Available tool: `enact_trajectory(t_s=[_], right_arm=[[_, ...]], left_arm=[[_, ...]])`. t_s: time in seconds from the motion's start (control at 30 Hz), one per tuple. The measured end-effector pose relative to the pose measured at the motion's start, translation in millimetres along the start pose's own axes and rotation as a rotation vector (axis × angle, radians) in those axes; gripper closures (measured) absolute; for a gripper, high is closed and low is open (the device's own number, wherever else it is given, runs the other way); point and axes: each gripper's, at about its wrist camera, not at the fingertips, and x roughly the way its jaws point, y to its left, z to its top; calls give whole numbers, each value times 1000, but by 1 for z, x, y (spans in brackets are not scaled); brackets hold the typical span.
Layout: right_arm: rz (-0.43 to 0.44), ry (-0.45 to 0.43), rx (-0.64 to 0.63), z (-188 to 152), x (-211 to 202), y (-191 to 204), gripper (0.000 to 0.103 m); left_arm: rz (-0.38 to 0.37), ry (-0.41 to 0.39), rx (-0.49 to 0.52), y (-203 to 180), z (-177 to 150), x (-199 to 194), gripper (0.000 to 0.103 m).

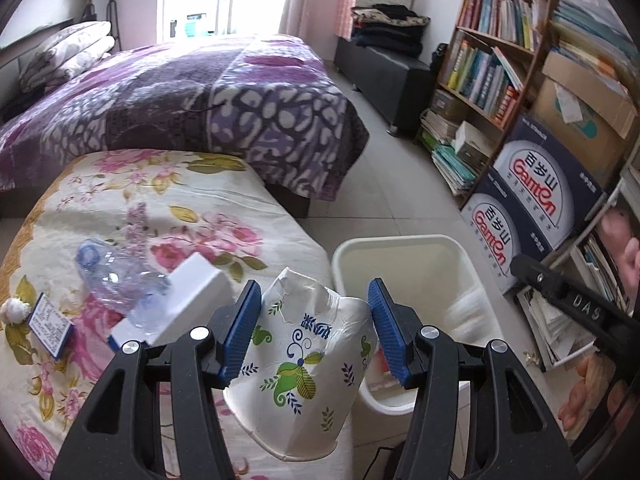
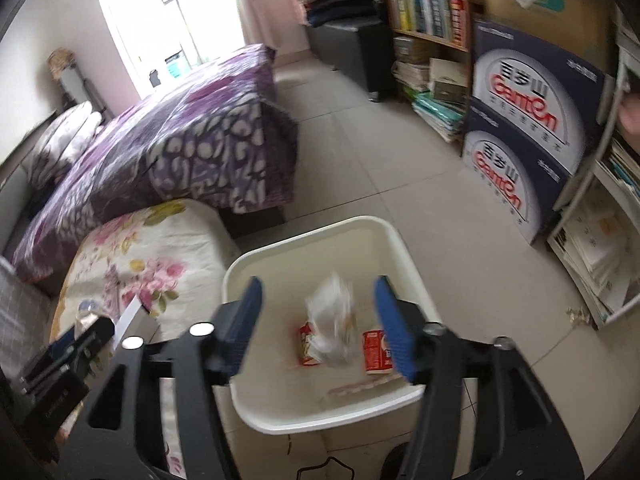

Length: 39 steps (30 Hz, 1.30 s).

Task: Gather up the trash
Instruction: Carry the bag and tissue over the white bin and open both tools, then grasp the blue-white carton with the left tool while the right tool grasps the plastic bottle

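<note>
Trash bin [image 2: 320, 240], white and open-topped, stands on the tile floor just beside my flowered table [image 1: 120, 200]. My right gripper [image 2: 318, 326] hangs over it with its blue pads spread wide and nothing between them. Below it I see a blurred white wad [image 2: 334, 320], a red can [image 2: 376, 350] and a red packet [image 2: 308, 344] in the bin; motion blur keeps me from reading them, and the right finger cuts off part of the can.

My left gripper [image 1: 314, 328] points across the table edge, its pads standing open on either side of a crumpled paper cup [image 1: 304, 356]; the left pad touches it, the right stands just apart. The cup tilts, mouth toward me. Behind it lie a white box [image 1: 188, 300], a crushed plastic bottle [image 1: 116, 276], a small blue card [image 1: 50, 324] and a paper ball [image 1: 14, 310].
</note>
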Motion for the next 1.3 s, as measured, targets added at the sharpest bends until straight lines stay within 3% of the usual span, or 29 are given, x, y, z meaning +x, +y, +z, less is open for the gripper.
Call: enact_trajectory(t_s=[0.13, 0.67, 0.7, 0.73, 0.77, 0.83, 1.03, 1.3], right_arm=[[-23, -13, 54, 4, -3, -20, 32], [-59, -32, 203, 11, -10, -77, 23], [-58, -31, 206, 11, -11, -79, 23], [-58, -31, 212, 11, -10, -81, 23], [-58, -31, 216, 11, -11, -82, 23], [-55, -31, 222, 12, -11, -83, 22], [-43, -34, 201, 13, -10, -72, 20], [-16, -21, 182, 12, -5, -50, 14]], left_arm=[[-34, 19, 21, -18, 1, 8, 48], [-202, 105, 54, -76, 2, 43, 47], [-211, 106, 50, -77, 2, 45, 45], [-222, 109, 42, -77, 2, 47, 33], [-234, 113, 30, -77, 2, 48, 28], [-241, 115, 18, -76, 2, 50, 26], [-193, 98, 29, -66, 5, 44, 25], [-26, 116, -18, -20, 7, 40, 19]])
